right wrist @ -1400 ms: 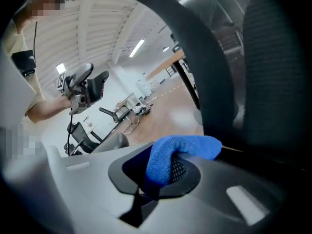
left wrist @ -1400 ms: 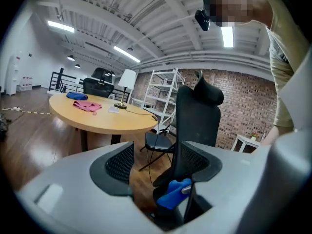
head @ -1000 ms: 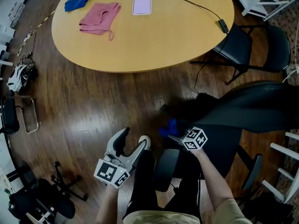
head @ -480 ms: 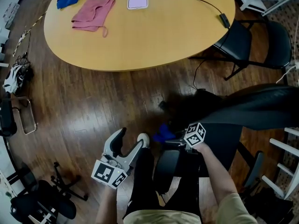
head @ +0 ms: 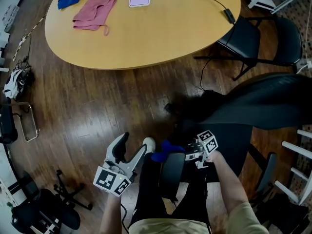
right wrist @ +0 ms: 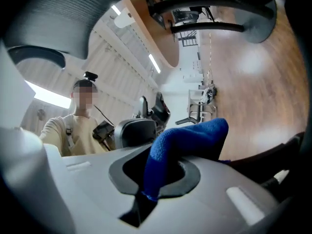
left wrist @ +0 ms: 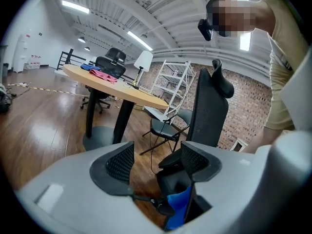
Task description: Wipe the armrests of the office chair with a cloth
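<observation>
Chair (head: 263,106): black office chair at the person's right, its padded armrest (head: 173,172) running toward the viewer between the two grippers. To wipe well, the blue cloth (head: 163,151) likely needs pressing flat on the pad and drawing along its whole length in even strokes, with a firm grip so the fold does not slip.

The cloth sits at the armrest's far end; contact cannot be told. The right gripper (head: 184,155) pinches one fold, and the rest bulges past its fingertips. The left gripper (head: 130,150) hangs just left of the armrest, jaws wide and empty.
</observation>
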